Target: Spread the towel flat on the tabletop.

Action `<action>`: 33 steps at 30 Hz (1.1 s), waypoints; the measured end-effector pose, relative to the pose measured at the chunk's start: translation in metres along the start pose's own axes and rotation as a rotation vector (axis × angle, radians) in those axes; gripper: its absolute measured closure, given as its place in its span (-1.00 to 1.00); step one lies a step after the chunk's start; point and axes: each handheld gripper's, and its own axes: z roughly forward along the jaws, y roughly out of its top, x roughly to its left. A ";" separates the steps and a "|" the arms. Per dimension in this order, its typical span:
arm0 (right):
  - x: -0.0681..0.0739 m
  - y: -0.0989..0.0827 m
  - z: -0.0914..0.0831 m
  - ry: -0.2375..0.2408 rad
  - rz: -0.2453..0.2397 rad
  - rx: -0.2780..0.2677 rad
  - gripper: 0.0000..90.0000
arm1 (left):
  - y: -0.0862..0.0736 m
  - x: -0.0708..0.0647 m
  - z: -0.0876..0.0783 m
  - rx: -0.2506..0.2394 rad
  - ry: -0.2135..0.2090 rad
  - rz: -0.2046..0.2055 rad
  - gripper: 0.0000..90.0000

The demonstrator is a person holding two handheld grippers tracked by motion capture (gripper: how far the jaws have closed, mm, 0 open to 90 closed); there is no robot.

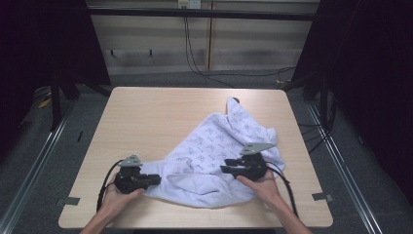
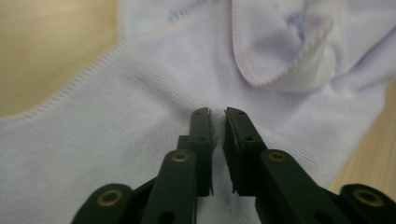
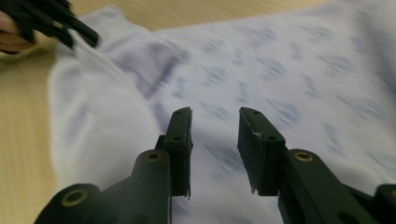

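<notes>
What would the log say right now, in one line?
cloth: crumpled on table | left gripper: narrow gap, over cloth edge | right gripper: open, above cloth, holding nothing

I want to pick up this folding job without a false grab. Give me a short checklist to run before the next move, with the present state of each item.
1. Cloth fully on the table: ok.
2. Left gripper free of fabric: ok, narrow gap, nothing pinched.
3. Right gripper free of fabric: ok, jaws apart above the printed side.
4. Cloth lying flat: not ok, bunched and folded over.
5. A hem within the left gripper's reach: ok, a stitched edge lies just ahead.
6. Cables clear of the cloth: cannot tell.
</notes>
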 end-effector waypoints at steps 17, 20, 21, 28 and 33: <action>0.084 0.038 0.100 0.322 -0.165 0.128 0.28 | -0.010 -0.017 -0.003 0.060 -0.051 0.024 0.89; 0.088 0.035 0.105 0.311 -0.192 0.144 0.71 | -0.010 -0.017 -0.003 0.060 -0.052 0.023 0.89; 0.089 0.034 0.101 0.299 -0.204 0.110 0.93 | -0.009 -0.017 -0.003 0.064 -0.050 0.026 0.89; 0.042 0.032 0.013 0.085 -0.055 -0.089 0.97 | -0.010 -0.018 -0.003 0.067 -0.071 -0.031 0.86; 0.004 0.009 -0.032 -0.019 0.042 -0.134 0.98 | -0.008 -0.035 0.004 0.094 -0.109 0.007 0.87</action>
